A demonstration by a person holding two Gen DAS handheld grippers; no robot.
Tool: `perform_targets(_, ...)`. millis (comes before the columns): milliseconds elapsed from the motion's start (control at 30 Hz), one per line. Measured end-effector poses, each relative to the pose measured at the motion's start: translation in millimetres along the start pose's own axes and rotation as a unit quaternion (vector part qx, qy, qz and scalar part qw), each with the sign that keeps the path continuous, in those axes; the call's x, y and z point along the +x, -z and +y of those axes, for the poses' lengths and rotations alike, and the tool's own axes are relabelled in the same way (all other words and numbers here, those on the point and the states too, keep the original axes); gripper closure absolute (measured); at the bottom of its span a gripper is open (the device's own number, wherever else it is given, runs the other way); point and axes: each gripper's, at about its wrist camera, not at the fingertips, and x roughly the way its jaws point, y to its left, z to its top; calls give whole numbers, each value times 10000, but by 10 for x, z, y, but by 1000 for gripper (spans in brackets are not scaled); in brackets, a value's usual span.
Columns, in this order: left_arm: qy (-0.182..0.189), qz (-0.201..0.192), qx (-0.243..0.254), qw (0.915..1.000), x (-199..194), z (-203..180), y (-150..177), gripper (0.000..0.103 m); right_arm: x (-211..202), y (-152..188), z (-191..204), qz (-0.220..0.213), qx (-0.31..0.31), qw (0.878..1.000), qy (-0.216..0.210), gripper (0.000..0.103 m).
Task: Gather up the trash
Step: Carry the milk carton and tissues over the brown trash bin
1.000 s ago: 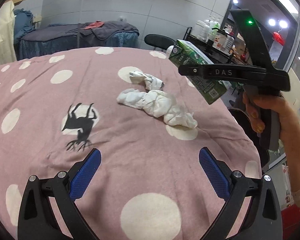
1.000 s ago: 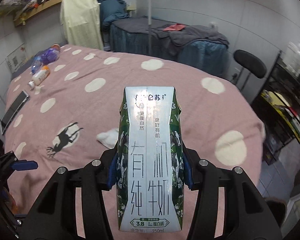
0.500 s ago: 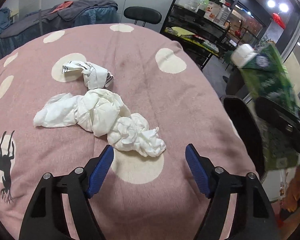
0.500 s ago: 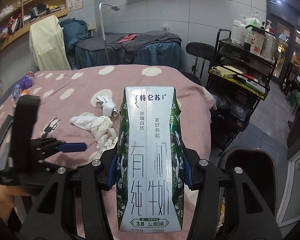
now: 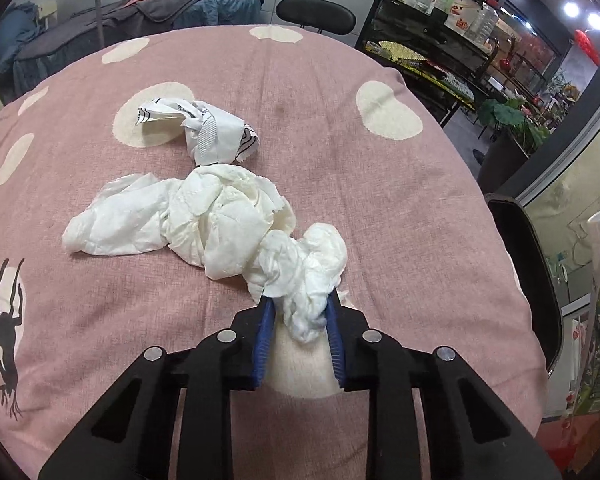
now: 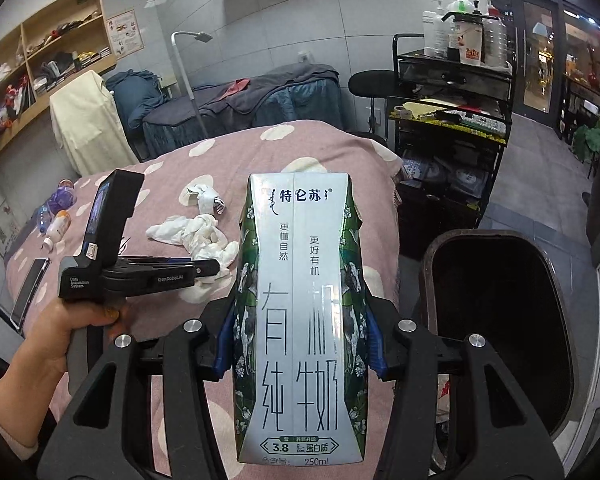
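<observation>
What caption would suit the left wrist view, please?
Left hand-held gripper closing on the white tissue wad lying on the pink spotted bedspread.

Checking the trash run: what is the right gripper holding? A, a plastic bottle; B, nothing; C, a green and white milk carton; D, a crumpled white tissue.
C: in the right wrist view the right gripper has its blue pads pressed against both sides of the green and white milk carton.

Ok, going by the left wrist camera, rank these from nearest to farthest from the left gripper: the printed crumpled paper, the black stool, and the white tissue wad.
1. White tissue wad: its near end sits between the closing jaws of the left gripper.
2. Printed crumpled paper: just beyond the tissue, slightly left.
3. Black stool: past the far edge of the bed, at the top.
</observation>
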Motion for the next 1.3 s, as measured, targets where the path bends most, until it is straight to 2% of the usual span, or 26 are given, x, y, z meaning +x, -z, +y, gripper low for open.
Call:
perform_targets(300, 506, -644, -15, 9966, -574, -98, 378, 81, -108, 215, -214, -102, 382, 9992, 28, 52)
perform_targets(500, 759, -1079, 89, 9912, -907, -340, 617, 81, -217, 329, -340, -211, 579, 9981, 93, 52)
perform_targets(767, 931, -1452, 435, 9841, -1081, -833, 783, 81, -409, 490, -588, -356, 847, 9953, 316, 52)
perform_targets(1067, 1290, -1506, 890, 9761, -1074, -1364, 845, 81, -507, 642, -1048, -369, 1232, 9890, 724, 52)
perform_targets(1300, 1415, -1420, 1206, 9723, -987, -1657, 817, 81, -344, 627, -1399, -172, 1359, 9840, 1141, 52)
